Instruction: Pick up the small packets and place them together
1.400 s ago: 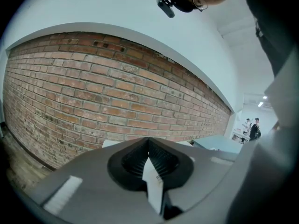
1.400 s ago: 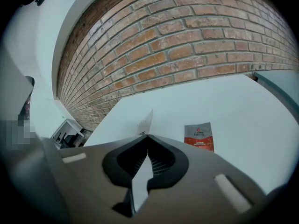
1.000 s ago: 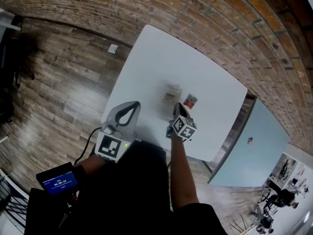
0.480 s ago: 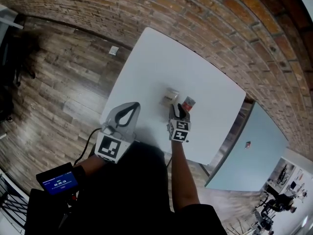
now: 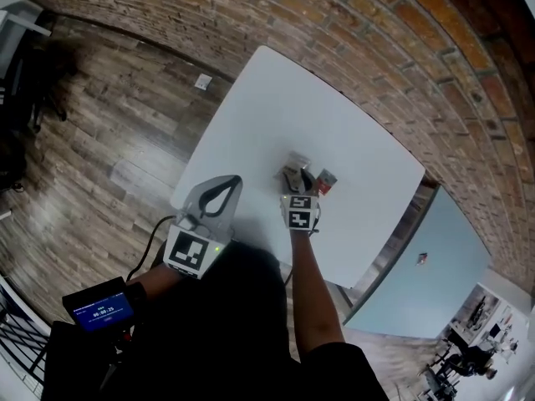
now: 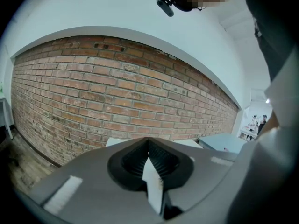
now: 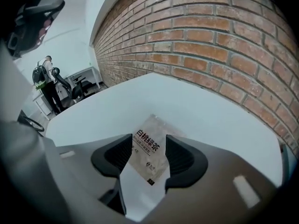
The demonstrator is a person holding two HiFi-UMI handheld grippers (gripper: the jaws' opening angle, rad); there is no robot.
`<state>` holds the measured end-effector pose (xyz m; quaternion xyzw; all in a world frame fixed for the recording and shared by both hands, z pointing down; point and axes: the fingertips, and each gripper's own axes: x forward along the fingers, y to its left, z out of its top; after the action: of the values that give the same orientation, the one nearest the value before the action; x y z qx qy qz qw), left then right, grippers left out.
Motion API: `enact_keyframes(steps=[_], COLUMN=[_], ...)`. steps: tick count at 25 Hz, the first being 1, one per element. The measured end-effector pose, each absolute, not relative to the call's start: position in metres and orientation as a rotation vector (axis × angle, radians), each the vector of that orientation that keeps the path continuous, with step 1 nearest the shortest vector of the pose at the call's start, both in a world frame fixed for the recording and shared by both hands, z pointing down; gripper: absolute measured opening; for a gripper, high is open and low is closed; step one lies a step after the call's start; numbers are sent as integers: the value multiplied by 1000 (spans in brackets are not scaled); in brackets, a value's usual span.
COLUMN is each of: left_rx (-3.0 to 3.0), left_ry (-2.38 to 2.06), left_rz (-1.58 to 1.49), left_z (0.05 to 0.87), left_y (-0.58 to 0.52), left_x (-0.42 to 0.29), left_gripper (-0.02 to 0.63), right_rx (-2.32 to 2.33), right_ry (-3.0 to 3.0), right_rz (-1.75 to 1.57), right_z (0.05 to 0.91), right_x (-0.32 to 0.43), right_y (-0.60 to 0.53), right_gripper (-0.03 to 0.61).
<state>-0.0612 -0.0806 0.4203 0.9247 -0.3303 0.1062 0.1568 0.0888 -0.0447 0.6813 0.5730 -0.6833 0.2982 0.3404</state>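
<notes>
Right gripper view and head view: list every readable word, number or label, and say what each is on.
"白桃绿茶": large print on the pale packet.
Smaller print beneath it: too small to read.
Red packet: print too small to read.
Digits on the blue screen: too blurred to read.

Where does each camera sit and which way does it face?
Head view: on the head, steeply down at the white table; right forearm, left gripper, right gripper show.
Left gripper view: on that gripper, facing the brick wall; its closed fingers show.
Right gripper view: on that gripper, down at the beige packet between its opening fingers.
Shared: head and right gripper views see that packet.
</notes>
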Motion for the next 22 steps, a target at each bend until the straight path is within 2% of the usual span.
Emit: enact_keyframes(steps=[22], left_rx=[2606], left_ry=[-989], left_rz=[293], left_z=[426], left_y=[-72], left_x=[-47], left_gripper=[0], right_rx=[1499], right_ry=[-1761], right_rz=[767], right_z=[689], right_x=[116], right_y=[-52], right_gripper=[224])
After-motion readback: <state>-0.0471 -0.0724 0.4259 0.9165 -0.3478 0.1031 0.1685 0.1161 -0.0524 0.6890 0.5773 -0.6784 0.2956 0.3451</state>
